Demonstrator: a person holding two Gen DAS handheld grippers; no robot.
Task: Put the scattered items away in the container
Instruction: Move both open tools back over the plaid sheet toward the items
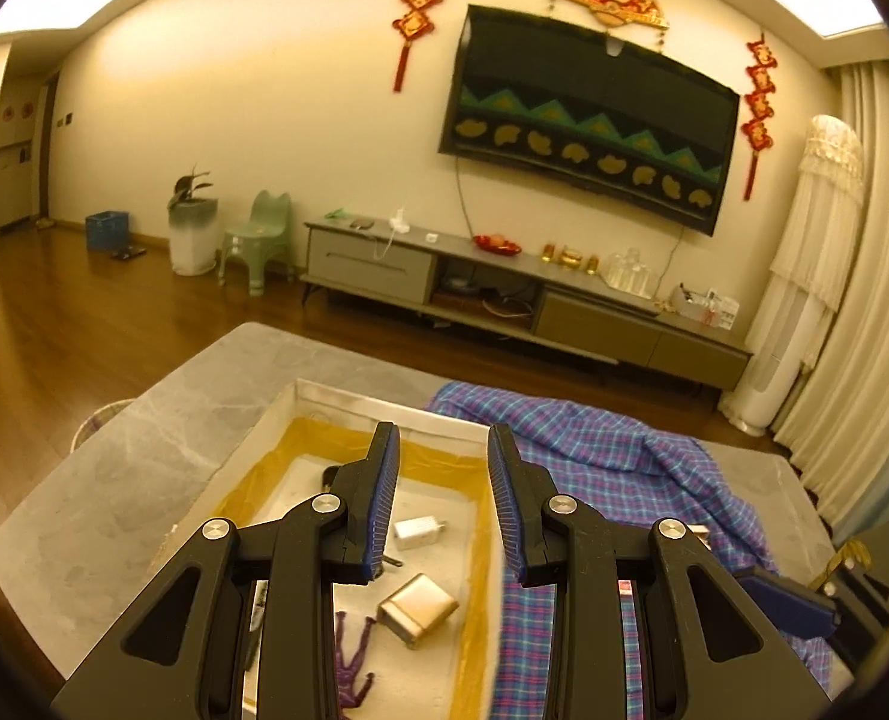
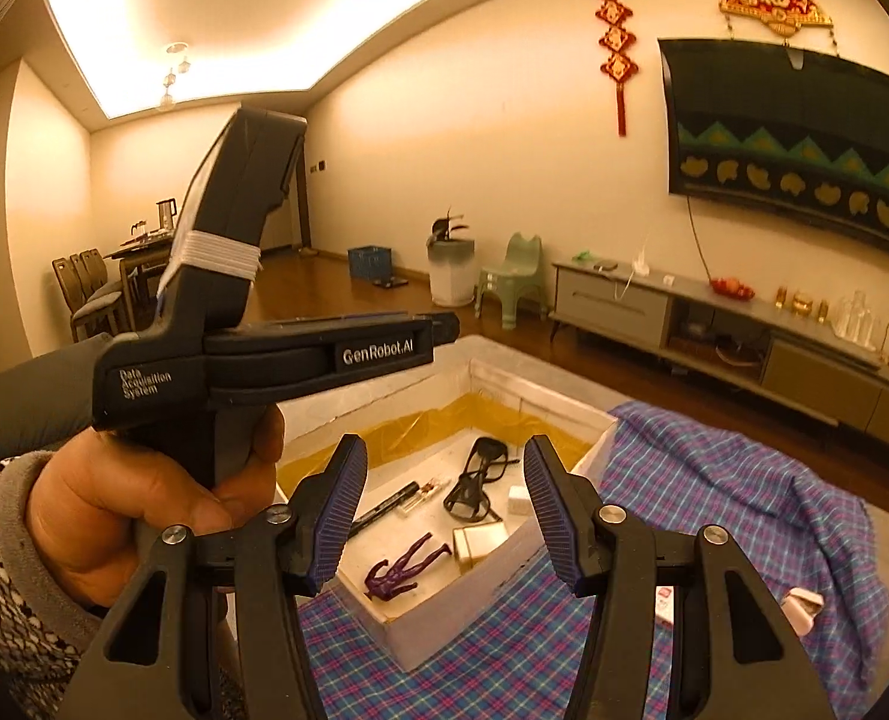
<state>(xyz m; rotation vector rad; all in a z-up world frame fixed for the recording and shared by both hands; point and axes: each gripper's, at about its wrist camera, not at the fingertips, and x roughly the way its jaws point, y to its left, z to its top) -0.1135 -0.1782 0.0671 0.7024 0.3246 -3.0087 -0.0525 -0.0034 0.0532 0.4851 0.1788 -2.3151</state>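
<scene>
A white box (image 1: pixel 384 405) lined with yellow film sits on the grey table; it also shows in the right wrist view (image 2: pixel 540 387). It holds a white charger (image 1: pixel 417 533), a metal case (image 1: pixel 417 606), a purple figure (image 2: pixel 405 567), black glasses (image 2: pixel 474 483) and a black pen (image 2: pixel 384 507). My left gripper (image 1: pixel 444 504) is open and empty above the box. My right gripper (image 2: pixel 444 516) is open and empty above the box's near corner. A small pink-and-white item (image 2: pixel 801 609) and a red-and-white card (image 2: pixel 663 603) lie on the plaid cloth (image 2: pixel 714 480) to the right.
The person's left hand (image 2: pixel 144 498) holds the left gripper's body (image 2: pixel 264 354) at the left of the right wrist view. The right gripper's blue finger (image 1: pixel 786 600) shows low right in the left wrist view. A TV cabinet (image 1: pixel 504 294) stands beyond the table.
</scene>
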